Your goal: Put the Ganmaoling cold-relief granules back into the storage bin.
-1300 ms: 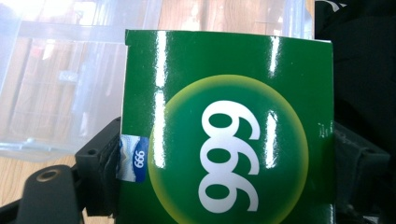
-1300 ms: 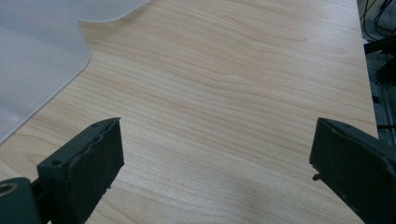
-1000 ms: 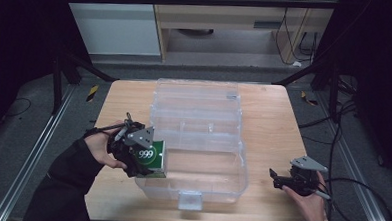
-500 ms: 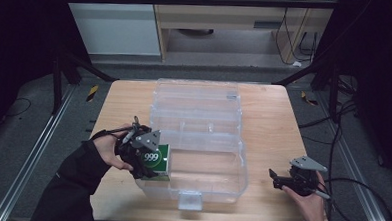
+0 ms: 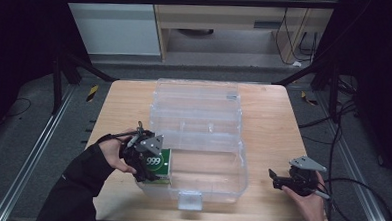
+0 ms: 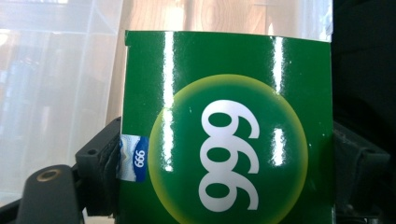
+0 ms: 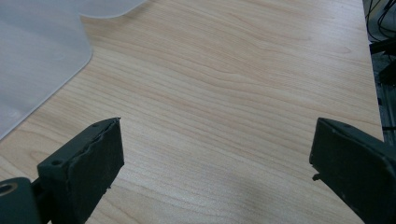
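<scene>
Left gripper (image 5: 154, 163) clamps a green box (image 6: 224, 130) marked 999 between its jaws, holding it at the near left corner of the clear plastic bin (image 5: 231, 179). Right gripper (image 5: 281, 180) rests with jaws wide apart, holding nothing, above the tabletop (image 7: 243, 93) just right of the bin.

The left gripper (image 5: 149, 161) is held in the left hand (image 5: 114, 152) at the near left, its jaws clamped on either side of a green box (image 6: 224, 130), with the forearm in a dark sleeve. The right gripper (image 5: 281, 180) is held low in the right hand (image 5: 307, 200) at the near right, its jaws spread wide with nothing between them.
</scene>
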